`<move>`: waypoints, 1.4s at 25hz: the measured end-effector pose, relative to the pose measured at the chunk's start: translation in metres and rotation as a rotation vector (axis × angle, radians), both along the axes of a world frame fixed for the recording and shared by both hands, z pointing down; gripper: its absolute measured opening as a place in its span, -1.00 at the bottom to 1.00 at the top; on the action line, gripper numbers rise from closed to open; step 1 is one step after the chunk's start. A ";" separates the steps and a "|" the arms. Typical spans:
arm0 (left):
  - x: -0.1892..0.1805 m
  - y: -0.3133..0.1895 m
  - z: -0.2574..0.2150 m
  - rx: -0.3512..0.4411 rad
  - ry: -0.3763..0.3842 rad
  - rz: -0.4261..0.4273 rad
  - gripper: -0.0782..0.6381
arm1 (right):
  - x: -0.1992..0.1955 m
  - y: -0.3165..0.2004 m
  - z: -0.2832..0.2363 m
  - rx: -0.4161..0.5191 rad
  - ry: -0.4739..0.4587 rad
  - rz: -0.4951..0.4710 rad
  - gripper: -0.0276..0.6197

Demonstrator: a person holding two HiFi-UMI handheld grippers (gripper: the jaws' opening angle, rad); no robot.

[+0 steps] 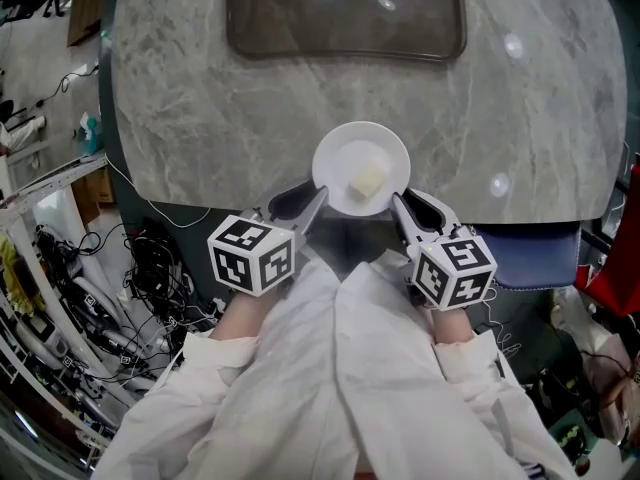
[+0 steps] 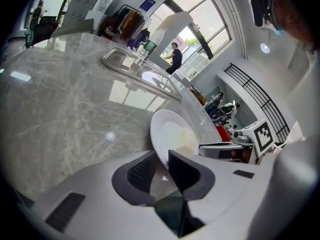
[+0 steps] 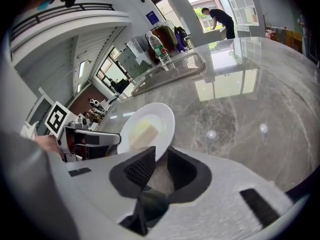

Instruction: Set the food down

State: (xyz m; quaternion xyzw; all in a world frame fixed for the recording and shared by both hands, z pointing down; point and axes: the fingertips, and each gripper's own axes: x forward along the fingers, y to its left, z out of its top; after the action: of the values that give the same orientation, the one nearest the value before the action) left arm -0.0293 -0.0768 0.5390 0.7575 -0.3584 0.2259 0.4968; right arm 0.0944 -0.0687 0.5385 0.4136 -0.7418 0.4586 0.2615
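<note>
Head view: the plate (image 1: pixel 332 156) is being pinched by left tongs (image 1: pixel 317 197) and right tongs (image 1: pixel 396 201). A pale food block (image 1: pixel 368 180) is being carried on it.

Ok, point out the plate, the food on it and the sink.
plate (image 1: pixel 323 163), head view, bare left side of its rim.
food (image 1: pixel 368 180), head view, middle of the pale block.
sink (image 1: pixel 300 18), head view, bare floor of the dark basin.
</note>
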 end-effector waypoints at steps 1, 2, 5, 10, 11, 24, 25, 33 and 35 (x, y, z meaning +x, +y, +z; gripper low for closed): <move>0.000 0.000 -0.001 0.000 -0.005 0.003 -0.54 | 0.001 -0.001 -0.001 0.001 0.003 -0.004 -0.72; 0.001 0.000 -0.002 0.002 -0.011 0.007 -0.54 | 0.001 -0.002 -0.002 0.002 0.007 -0.008 -0.73; 0.003 -0.003 -0.007 0.014 -0.015 0.011 -0.54 | 0.004 -0.005 -0.006 0.012 0.008 -0.011 -0.73; 0.008 -0.012 -0.017 0.045 -0.006 0.019 -0.54 | 0.009 -0.014 -0.016 0.036 -0.021 -0.008 -0.73; 0.009 -0.013 -0.021 0.057 -0.007 0.019 -0.54 | 0.010 -0.016 -0.020 0.045 -0.023 -0.012 -0.73; 0.019 -0.030 -0.063 0.166 -0.060 -0.019 -0.54 | 0.021 -0.047 -0.065 0.175 -0.063 -0.063 -0.78; 0.019 -0.031 -0.063 0.173 -0.065 -0.018 -0.54 | 0.022 -0.048 -0.066 0.180 -0.068 -0.068 -0.78; 0.012 -0.046 -0.065 0.178 -0.080 -0.010 -0.54 | 0.014 -0.069 -0.069 0.185 -0.068 -0.071 -0.80; 0.008 -0.054 -0.063 0.174 -0.075 -0.013 -0.54 | 0.011 -0.080 -0.067 0.182 -0.068 -0.071 -0.80</move>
State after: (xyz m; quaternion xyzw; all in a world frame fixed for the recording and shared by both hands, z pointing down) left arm -0.0210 -0.1312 0.4757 0.7864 -0.4000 0.2188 0.4167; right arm 0.1049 -0.1482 0.4711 0.3934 -0.8030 0.3936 0.2134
